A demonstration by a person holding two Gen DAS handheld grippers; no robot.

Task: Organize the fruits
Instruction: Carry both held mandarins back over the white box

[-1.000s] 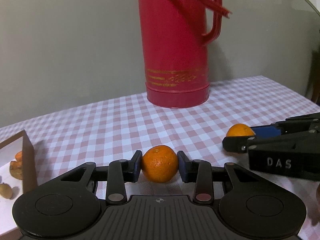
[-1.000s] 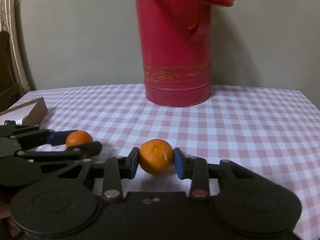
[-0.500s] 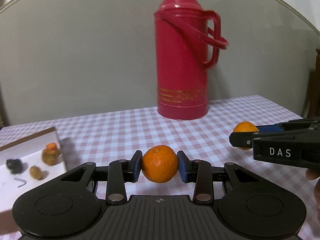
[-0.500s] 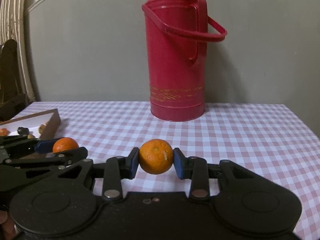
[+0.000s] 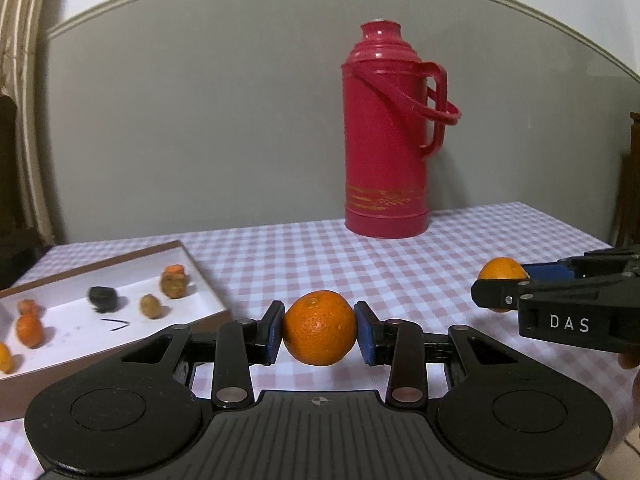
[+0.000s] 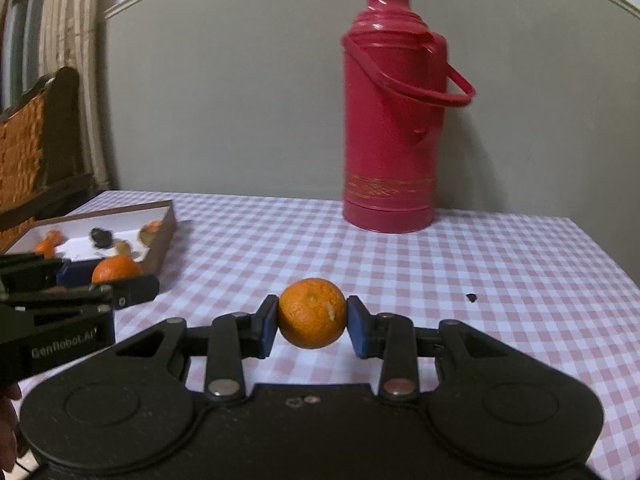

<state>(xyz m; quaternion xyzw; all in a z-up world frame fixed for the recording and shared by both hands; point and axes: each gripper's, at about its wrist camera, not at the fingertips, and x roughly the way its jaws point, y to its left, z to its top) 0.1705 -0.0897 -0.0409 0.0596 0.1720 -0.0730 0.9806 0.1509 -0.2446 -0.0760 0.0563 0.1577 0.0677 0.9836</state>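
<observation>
My left gripper (image 5: 319,333) is shut on an orange mandarin (image 5: 319,333) and holds it above the checked tablecloth; it shows in the right wrist view (image 6: 116,270) at the left. My right gripper (image 6: 313,313) is shut on a second mandarin (image 6: 313,313), also held above the cloth; it shows in the left wrist view (image 5: 503,270) at the right. A shallow brown box with a white inside (image 5: 120,268) lies at the left and holds several small fruits (image 5: 174,280).
A tall red thermos (image 5: 386,136) stands at the back of the table near the grey wall. The pink checked tablecloth (image 6: 480,264) has a small dark speck (image 6: 472,298). A wicker chair (image 6: 36,140) stands beyond the left table edge.
Both grippers have risen and pulled back with their mandarins. The thermos now shows whole and the box with its fruits has come into view at the left.
</observation>
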